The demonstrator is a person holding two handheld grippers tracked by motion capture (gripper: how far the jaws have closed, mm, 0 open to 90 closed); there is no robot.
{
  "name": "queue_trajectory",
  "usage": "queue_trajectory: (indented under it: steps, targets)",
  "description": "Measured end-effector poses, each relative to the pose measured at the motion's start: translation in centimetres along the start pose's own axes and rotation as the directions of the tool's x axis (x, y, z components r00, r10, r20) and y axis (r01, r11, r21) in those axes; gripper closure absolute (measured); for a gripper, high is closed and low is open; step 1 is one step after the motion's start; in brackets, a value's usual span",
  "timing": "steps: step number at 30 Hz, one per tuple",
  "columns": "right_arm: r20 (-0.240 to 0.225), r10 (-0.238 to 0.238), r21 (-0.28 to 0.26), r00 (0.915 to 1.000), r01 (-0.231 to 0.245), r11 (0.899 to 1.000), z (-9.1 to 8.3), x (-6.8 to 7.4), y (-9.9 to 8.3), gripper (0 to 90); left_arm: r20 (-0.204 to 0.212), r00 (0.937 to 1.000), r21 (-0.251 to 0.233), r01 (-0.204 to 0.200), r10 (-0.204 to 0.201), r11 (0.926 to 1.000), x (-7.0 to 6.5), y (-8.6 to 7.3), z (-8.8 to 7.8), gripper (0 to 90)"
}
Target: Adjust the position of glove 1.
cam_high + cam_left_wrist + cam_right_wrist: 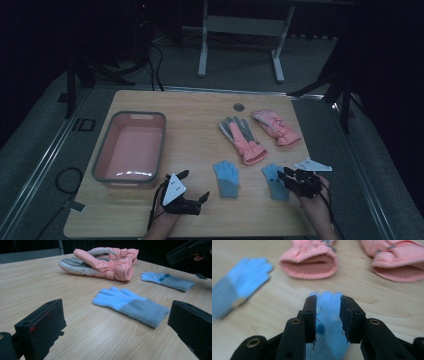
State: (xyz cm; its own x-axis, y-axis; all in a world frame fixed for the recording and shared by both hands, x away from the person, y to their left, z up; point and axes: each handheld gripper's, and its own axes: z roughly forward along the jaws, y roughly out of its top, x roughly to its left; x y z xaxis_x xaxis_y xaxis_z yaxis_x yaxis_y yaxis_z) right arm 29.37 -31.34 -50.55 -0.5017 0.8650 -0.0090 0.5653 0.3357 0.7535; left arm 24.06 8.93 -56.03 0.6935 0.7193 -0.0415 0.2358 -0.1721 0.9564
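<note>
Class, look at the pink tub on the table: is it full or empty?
Empty. The pink tub shows its bare inside floor in the high view, and all four gloves lie outside it on the table.

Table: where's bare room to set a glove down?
Free: the strip between the pink tub and the pink gloves, and the near edge between the left claw and right claw. Crowded: right half, around the blue gloves.

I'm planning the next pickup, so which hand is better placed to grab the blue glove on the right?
Right. The right gripper hangs directly over that blue glove, jaws apart with the glove between them. The left gripper sits open near the pink basin, farther off.
</note>
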Motion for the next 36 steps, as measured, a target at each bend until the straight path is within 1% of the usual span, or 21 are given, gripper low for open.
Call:
queue_trajectory:
  steps: [2,3,6,7,9,13,15,17,18,19,20,23,24,27,29,30,32,33,34,35,36]
  targets:
    - [-0.048,-0.042,0.006,0.9980,0.043,0.999,-0.2,-0.8,-0.1,65.2,-0.001,1.0000,0.003,0.001,-0.001,1.0000,0.0,0.0,0.0,1.1]
    - [-0.077,-0.059,0.009,0.9953,0.060,0.998,-0.2,-1.1,-0.3,65.1,-0.002,1.0000,0.003,0.004,-0.004,1.0000,0.0,0.0,0.0,1.1]
    - [-0.116,-0.103,0.031,0.9879,0.107,0.994,0.2,-1.5,-0.9,62.8,-0.003,1.0000,0.002,0.007,-0.007,1.0000,0.1,0.0,0.0,1.1]
    - [-0.122,-0.117,0.041,0.9856,0.123,0.992,0.5,-1.6,-1.2,62.2,-0.004,1.0000,0.001,0.007,-0.007,1.0000,0.1,0.0,0.0,1.1]
    - [-0.128,-0.124,0.067,0.9840,0.133,0.989,1.1,-1.5,-1.9,62.1,-0.004,1.0000,0.002,0.005,-0.005,1.0000,0.0,0.0,0.0,1.1]
    - [-0.119,-0.140,0.098,0.9829,0.152,0.983,2.2,-1.5,-3.1,62.4,-0.005,1.0000,0.002,0.004,-0.004,1.0000,0.0,0.0,0.0,1.1]
    - [-0.119,-0.139,0.087,0.9832,0.150,0.985,2.3,-1.4,-3.4,65.9,-0.004,1.0000,0.003,0.005,-0.005,1.0000,0.0,0.0,0.0,1.1]
    - [-0.118,-0.147,0.090,0.9821,0.158,0.983,2.3,-1.4,-3.4,66.2,-0.003,1.0000,0.006,0.005,-0.005,1.0000,0.0,0.0,0.0,1.1]
    - [-0.114,-0.161,0.095,0.9804,0.172,0.981,2.3,-1.1,-3.3,72.1,-0.003,1.0000,0.006,0.005,-0.005,1.0000,0.0,0.0,0.1,1.1]
    - [-0.112,-0.170,0.092,0.9790,0.181,0.979,2.3,-1.0,-3.3,74.7,-0.003,1.0000,0.007,0.006,-0.005,1.0000,0.0,0.0,0.1,1.1]
    - [-0.111,-0.170,0.090,0.9792,0.180,0.980,2.3,-0.8,-3.3,77.6,-0.003,1.0000,0.006,0.006,-0.006,1.0000,0.0,0.0,0.1,1.1]
    - [-0.100,-0.170,0.084,0.9803,0.179,0.980,2.4,-0.5,-3.4,80.4,-0.003,1.0000,0.005,0.004,-0.004,1.0000,0.0,0.0,0.0,1.1]
    - [-0.086,-0.162,0.079,0.9831,0.168,0.983,2.4,-0.3,-3.5,82.5,-0.003,1.0000,0.006,0.005,-0.005,1.0000,0.0,0.0,0.0,1.1]
    - [-0.061,-0.115,0.076,0.9915,0.119,0.990,2.4,-0.2,-3.6,85.0,-0.003,1.0000,0.004,0.005,-0.005,1.0000,0.0,0.0,0.0,1.1]
    - [-0.039,-0.061,0.081,0.9974,0.064,0.995,2.3,-0.1,-3.4,85.8,-0.004,1.0000,0.003,0.006,-0.006,1.0000,0.0,0.0,0.0,1.1]
    - [-0.023,-0.042,0.084,0.9989,0.044,0.995,2.2,0.2,-3.1,86.1,-0.004,1.0000,0.004,0.006,-0.006,1.0000,0.0,0.0,0.0,1.1]
    - [0.003,-0.039,0.066,0.9993,0.038,0.997,1.7,0.6,-2.5,86.3,-0.004,1.0000,0.004,0.006,-0.006,1.0000,0.0,0.0,0.0,1.1]
    - [0.000,-0.027,0.052,0.9996,0.027,0.998,1.4,0.8,-2.1,86.3,-0.004,1.0000,0.003,0.008,-0.008,1.0000,0.0,0.0,0.0,1.1]
    - [0.000,-0.027,0.052,0.9996,0.027,0.998,1.4,0.8,-2.1,86.3,-0.004,1.0000,0.003,0.008,-0.008,1.0000,0.0,0.0,0.0,1.1]
    - [0.007,-0.022,0.037,0.9997,0.021,0.999,1.0,1.1,-1.5,86.4,-0.004,1.0000,0.003,0.008,-0.008,1.0000,0.1,0.0,0.0,1.1]
    - [0.004,-0.009,-0.001,0.9999,0.009,1.000,0.0,1.6,0.0,86.4,-0.004,1.0000,0.003,0.008,-0.008,1.0000,0.1,0.0,0.0,1.1]
